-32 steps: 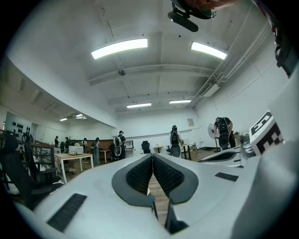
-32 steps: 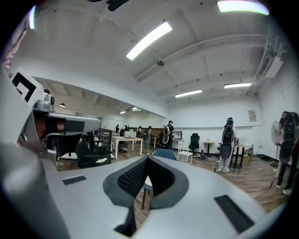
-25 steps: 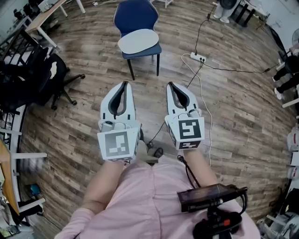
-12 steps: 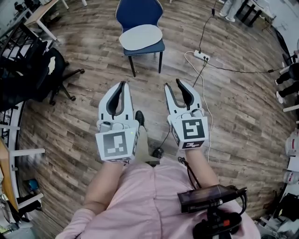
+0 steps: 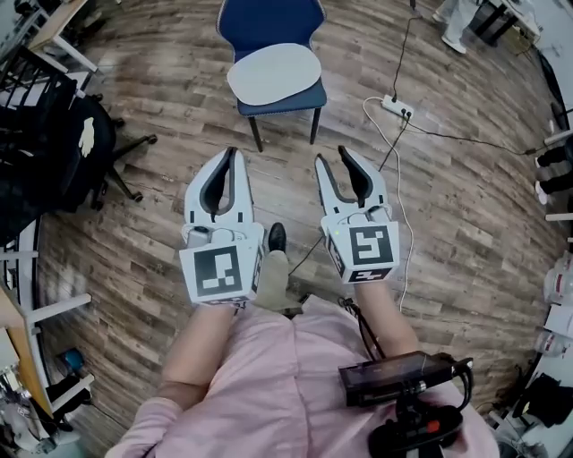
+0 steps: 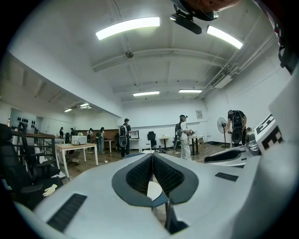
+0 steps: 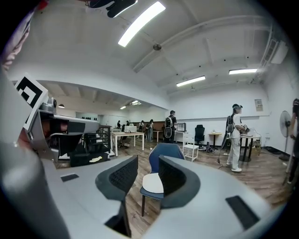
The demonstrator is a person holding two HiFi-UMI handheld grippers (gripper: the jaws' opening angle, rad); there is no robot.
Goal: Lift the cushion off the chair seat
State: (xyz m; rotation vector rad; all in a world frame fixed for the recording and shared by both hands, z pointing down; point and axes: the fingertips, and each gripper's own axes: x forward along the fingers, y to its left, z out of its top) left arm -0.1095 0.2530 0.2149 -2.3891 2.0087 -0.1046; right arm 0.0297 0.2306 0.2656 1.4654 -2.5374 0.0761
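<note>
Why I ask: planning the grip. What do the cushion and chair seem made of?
Cushion: pale, flat oval pad, matte with no glare, likely fabric over foam, though texture is too small to confirm. Chair: blue curved shell, smooth and even, probably moulded plastic; thin dark legs look like metal.
</note>
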